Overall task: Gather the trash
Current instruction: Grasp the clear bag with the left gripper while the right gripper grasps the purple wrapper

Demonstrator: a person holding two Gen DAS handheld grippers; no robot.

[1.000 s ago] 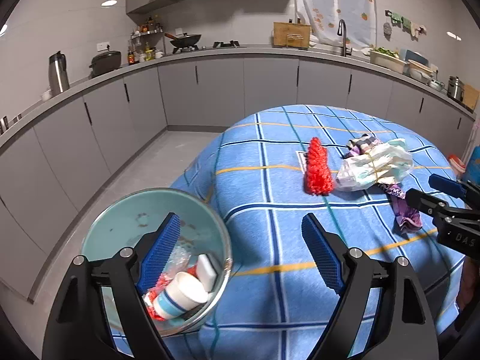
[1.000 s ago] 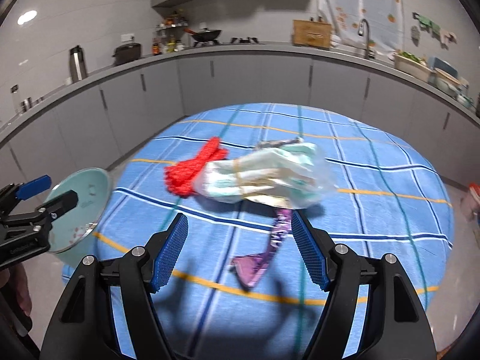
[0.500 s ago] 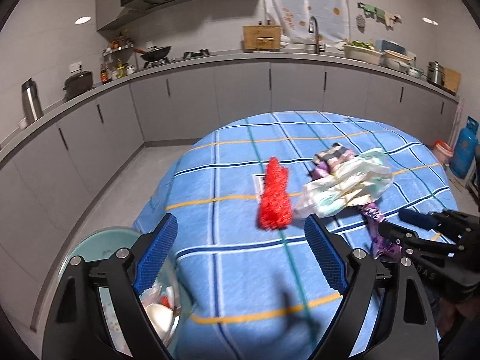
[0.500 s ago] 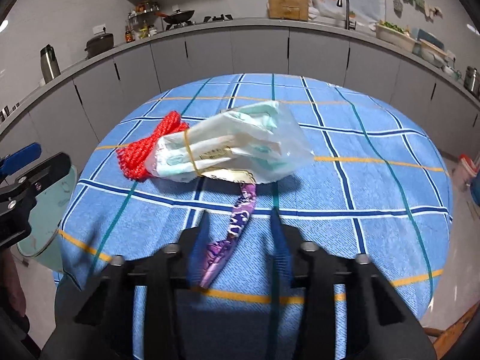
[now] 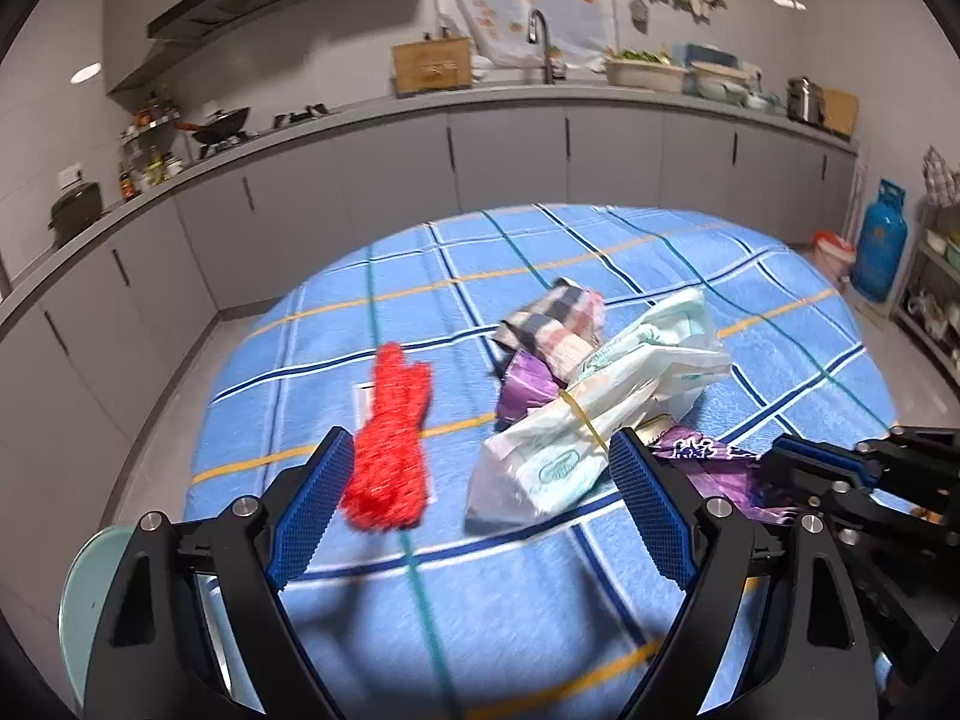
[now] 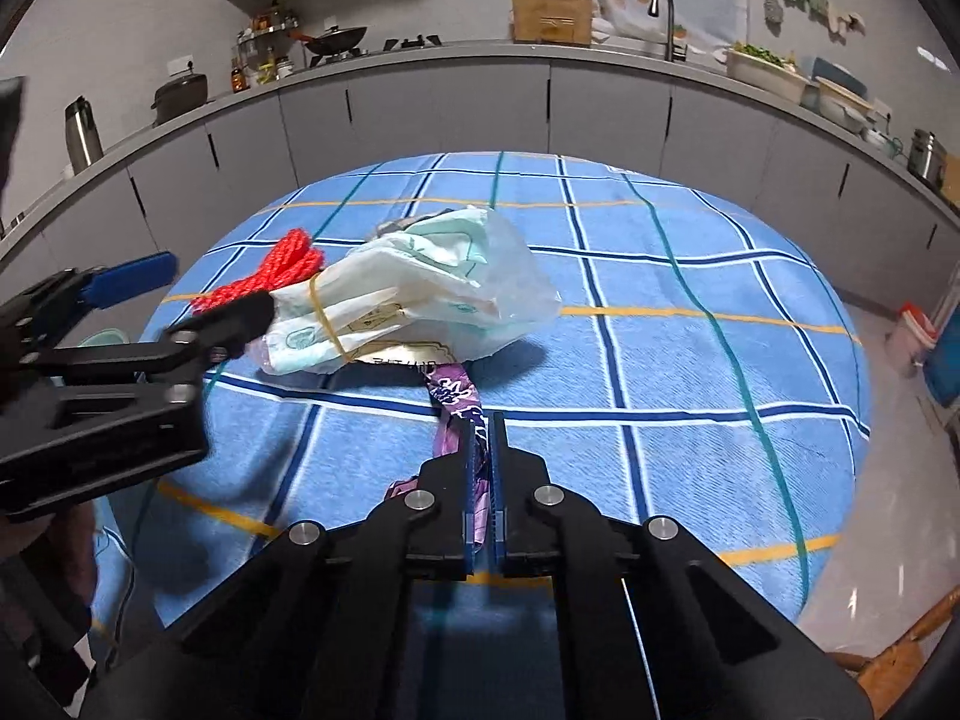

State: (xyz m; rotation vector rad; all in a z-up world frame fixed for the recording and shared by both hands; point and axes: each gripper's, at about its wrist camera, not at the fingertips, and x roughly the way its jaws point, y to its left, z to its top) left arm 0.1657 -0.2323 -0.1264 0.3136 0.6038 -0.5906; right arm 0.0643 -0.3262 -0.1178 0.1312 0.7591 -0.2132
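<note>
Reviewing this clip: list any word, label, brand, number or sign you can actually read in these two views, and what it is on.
None can be read with confidence.
Purple wrapper, clamped in the right gripper: white print, too distorted.
White plastic bag: oval logo and label, too small.
Card under the bag: dark characters, blurred.

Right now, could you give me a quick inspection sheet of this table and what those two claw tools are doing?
Surface: round table, blue checked cloth.
Job's things: purple wrapper; banded plastic bag bundle; red rope; checked cloth scrap.
Clutter: pale green bin beside the table.
Grippers: left gripper open, empty; right gripper shut on purple wrapper.
Cables: nothing seen.
Surroundings: grey kitchen counter, blue gas cylinder.
</note>
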